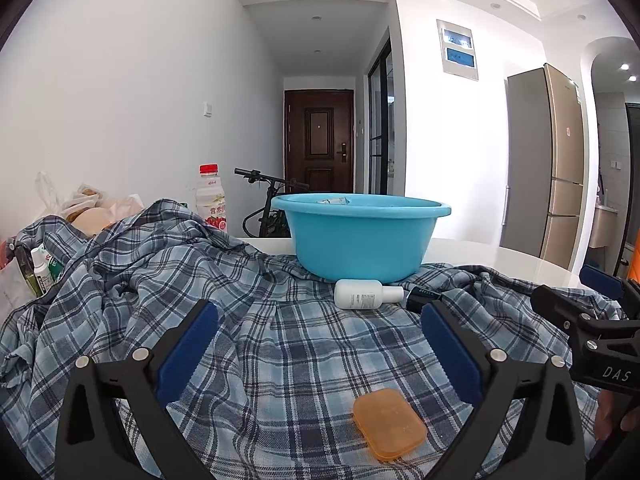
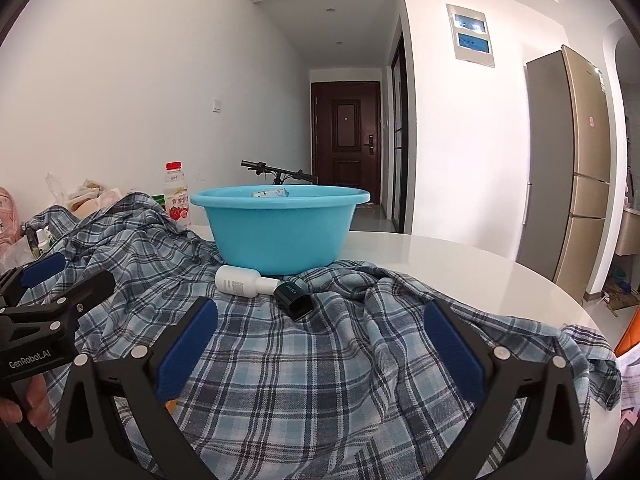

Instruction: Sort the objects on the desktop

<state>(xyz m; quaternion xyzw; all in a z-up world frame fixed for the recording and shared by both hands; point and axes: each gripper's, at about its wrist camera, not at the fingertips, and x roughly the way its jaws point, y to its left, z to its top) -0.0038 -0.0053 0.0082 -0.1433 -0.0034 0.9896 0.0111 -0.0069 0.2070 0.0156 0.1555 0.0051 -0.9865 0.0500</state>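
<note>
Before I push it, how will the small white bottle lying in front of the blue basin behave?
The white bottle lies on its side on the rumpled plaid shirt, so it may roll, though the folds could stop it. It looks like light plastic. Its smooth round body might slip between the pads.

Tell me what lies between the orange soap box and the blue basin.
In the left wrist view, plaid shirt cloth runs from the orange soap box toward the blue basin, with a white bottle lying on its side just before the basin.

White walls, dark wooden door [image 1: 319, 140] down the hallway, tall fridge [image 2: 572, 168] right.
</note>
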